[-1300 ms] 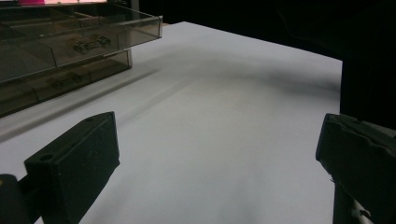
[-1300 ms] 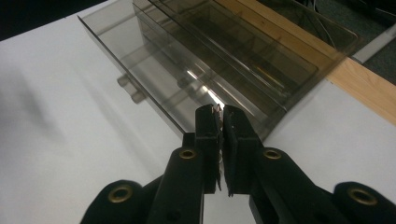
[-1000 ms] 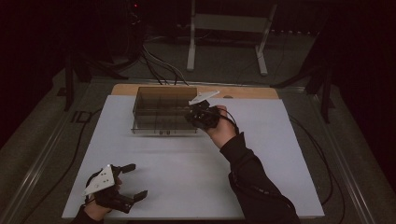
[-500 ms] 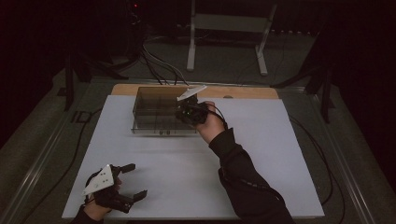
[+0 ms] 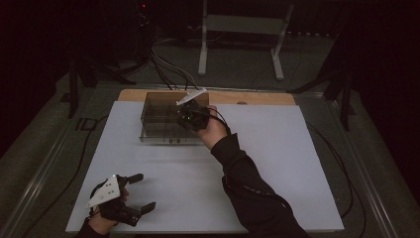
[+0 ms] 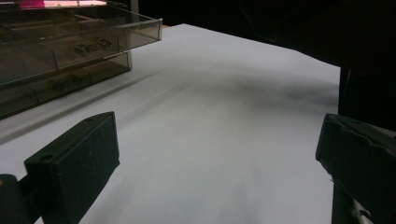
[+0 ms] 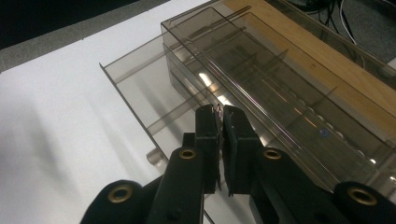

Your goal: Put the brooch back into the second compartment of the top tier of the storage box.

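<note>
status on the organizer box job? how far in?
Done: the smoky plastic organizer box stands open, lid laid flat. In hand: right tongs shut on something tiny and pinkish, over the box. Left: releasing it into a compartment; which one is unclear. Left tongs idle, open.

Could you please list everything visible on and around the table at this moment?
Compartment box: one, smoky clear plastic, far left-centre of the table.
Small thing pinched in the right tongs' tips: one, pinkish, too small to identify, over the box.
White sheet: one, covers the table.
Wooden tabletop: bare strip at the far edge.
Metal stand: one, white, on the floor beyond.
Left tongs: black, open, near left corner.
Right tongs: black, shut, at the box.
</note>
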`<state>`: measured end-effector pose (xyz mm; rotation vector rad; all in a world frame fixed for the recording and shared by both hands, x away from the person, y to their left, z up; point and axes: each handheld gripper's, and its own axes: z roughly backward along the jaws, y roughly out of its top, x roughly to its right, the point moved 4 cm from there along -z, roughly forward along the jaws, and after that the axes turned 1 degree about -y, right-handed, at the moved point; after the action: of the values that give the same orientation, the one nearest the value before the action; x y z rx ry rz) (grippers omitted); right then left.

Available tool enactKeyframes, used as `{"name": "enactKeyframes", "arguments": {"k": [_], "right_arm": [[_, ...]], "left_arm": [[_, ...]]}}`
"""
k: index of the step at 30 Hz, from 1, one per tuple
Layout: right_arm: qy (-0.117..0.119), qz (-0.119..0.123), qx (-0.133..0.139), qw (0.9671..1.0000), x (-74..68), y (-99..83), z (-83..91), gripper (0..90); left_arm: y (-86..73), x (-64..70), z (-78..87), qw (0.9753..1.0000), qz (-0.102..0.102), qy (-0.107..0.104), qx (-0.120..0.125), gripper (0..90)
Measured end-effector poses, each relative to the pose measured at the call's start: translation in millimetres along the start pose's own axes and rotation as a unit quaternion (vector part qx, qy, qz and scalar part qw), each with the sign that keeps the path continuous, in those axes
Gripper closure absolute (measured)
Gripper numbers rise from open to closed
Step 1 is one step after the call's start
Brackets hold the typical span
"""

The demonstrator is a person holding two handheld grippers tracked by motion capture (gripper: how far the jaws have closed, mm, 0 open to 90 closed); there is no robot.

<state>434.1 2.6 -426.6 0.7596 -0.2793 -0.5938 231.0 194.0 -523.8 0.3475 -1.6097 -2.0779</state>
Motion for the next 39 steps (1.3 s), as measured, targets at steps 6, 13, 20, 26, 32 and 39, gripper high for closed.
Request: {"name": "enactKeyframes", "arguments": {"k": [6,13,20,26,32,39], "right_arm": [[-0.001,0.006,-0.007,1.0000,-4.5,1.9,-11.3,85.4],[0.000,0.006,-0.018,0.9998,-4.7,2.2,-22.4,85.4],[0.006,0.008,-0.035,0.9993,-9.2,0.1,-37.6,85.2],[0.011,0.001,-0.041,0.9991,-10.4,-2.0,-45.1,85.0],[0.009,0.002,-0.045,0.9989,-10.3,-2.6,-47.8,84.7],[0.009,-0.002,-0.038,0.9992,-9.9,-2.5,-47.4,77.0]], "left_arm": [[0.0,0.1,0.2,1.0000,-0.002,0.000,0.000,0.6],[-0.1,0.4,0.0,1.0000,-0.001,-0.002,-0.001,0.6],[0.0,-0.2,-0.1,1.0000,-0.001,-0.002,0.001,0.6],[-0.3,-0.2,-0.3,1.0000,0.000,-0.002,0.000,0.6],[-0.5,-0.1,-0.4,1.0000,0.000,-0.002,0.000,0.6],[-0.6,0.1,-0.1,1.0000,-0.001,-0.002,0.001,0.6]]}}
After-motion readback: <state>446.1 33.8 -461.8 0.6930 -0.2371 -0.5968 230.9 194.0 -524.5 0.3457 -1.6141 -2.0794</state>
